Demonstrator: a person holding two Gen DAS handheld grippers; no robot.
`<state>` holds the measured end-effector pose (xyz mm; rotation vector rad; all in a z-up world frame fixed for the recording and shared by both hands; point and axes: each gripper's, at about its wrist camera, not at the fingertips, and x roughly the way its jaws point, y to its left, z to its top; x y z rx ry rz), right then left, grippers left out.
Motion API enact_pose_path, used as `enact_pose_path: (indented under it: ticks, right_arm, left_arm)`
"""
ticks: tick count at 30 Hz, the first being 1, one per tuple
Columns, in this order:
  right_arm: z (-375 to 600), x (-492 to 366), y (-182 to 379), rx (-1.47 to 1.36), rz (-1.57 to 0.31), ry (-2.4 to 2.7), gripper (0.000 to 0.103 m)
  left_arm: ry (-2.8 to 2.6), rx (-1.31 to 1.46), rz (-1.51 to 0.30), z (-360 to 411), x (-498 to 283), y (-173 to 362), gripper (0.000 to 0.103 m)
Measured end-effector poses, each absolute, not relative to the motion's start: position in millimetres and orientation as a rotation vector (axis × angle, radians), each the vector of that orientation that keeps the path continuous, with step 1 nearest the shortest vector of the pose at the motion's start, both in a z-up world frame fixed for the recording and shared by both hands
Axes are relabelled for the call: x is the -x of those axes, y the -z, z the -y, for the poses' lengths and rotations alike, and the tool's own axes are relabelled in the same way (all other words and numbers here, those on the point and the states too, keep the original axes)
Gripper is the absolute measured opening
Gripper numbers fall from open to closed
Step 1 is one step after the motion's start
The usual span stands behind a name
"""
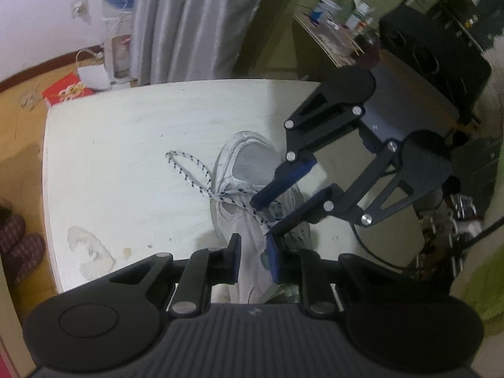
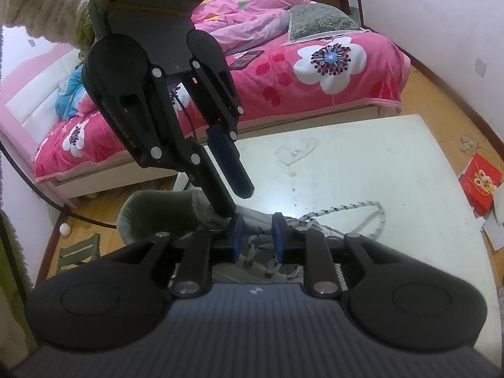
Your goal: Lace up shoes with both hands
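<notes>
Left wrist view: a white sneaker (image 1: pixel 242 170) lies on a white desk (image 1: pixel 126 145), toe pointing away from the camera. Its white lace with dark flecks (image 1: pixel 192 170) forms a loop lying on the desk to the shoe's left. The left gripper (image 1: pixel 253 252) hangs over the shoe's near end, its jaws a narrow gap apart with nothing clamped. The right gripper (image 1: pixel 267 215) reaches in from the right, its blue-padded jaws slightly apart around the lace strands at the knot; whether they pinch them I cannot tell.

Right wrist view: the right gripper (image 2: pixel 255 236) sits low over the laced top of the shoe (image 2: pixel 261 220), jaws slightly apart. The left gripper (image 2: pixel 236 195) points down from above, just beside it. A lace loop (image 2: pixel 375 211) rests on the desk (image 2: pixel 378 157). Behind stands a bed with a pink flowered quilt (image 2: pixel 299 63).
</notes>
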<state>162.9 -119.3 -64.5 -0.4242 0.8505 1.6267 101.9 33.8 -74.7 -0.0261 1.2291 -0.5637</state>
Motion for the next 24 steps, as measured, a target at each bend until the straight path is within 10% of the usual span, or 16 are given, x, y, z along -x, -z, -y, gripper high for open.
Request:
enact_pose_path:
  ticks: [24]
  right_arm:
    - [123.8,-180.7,87.6,0.593,-0.854,-1.419,0.022]
  left_arm:
    - [0.586,0.049,-1.314,-36.1,-116.1,73.1,0.001]
